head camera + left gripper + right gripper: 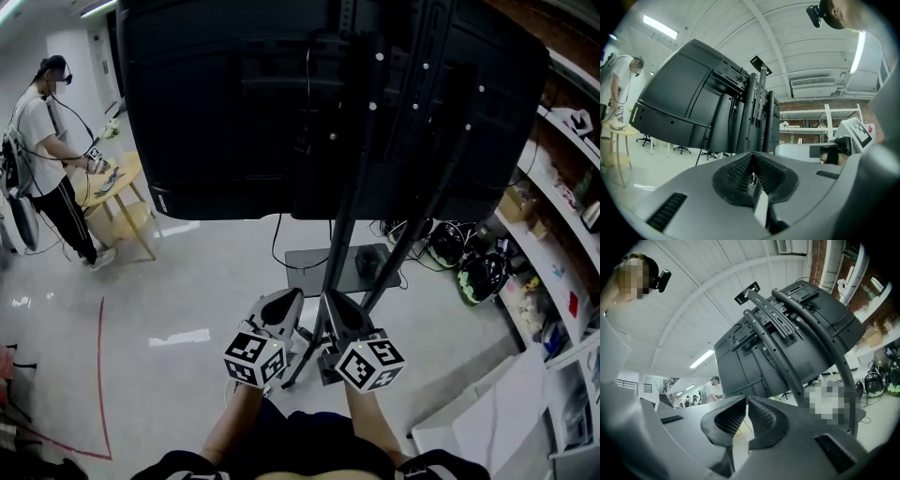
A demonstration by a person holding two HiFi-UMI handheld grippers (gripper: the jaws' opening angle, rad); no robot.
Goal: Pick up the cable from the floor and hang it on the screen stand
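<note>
The screen stand [349, 216] rises right in front of me, its black poles carrying a big black screen [234, 103] seen from the back. A thin black cable [275, 242] hangs from the screen to the floor, and more black cables [441, 246] lie coiled by the stand's right side. My left gripper [284, 302] and right gripper [330, 305] are held side by side low at the stand's foot. The left gripper [752, 157] has its pads together with nothing in them. The right gripper [746, 401] is also shut and empty, pointing up at the stand's poles [787, 352].
A person [42, 141] stands at a small wooden table [117, 187] at far left. Shelves [562, 216] line the right wall, with helmets [483, 277] on the floor below. Red tape [100, 375] marks the floor at left; white boards [497, 412] lie at lower right.
</note>
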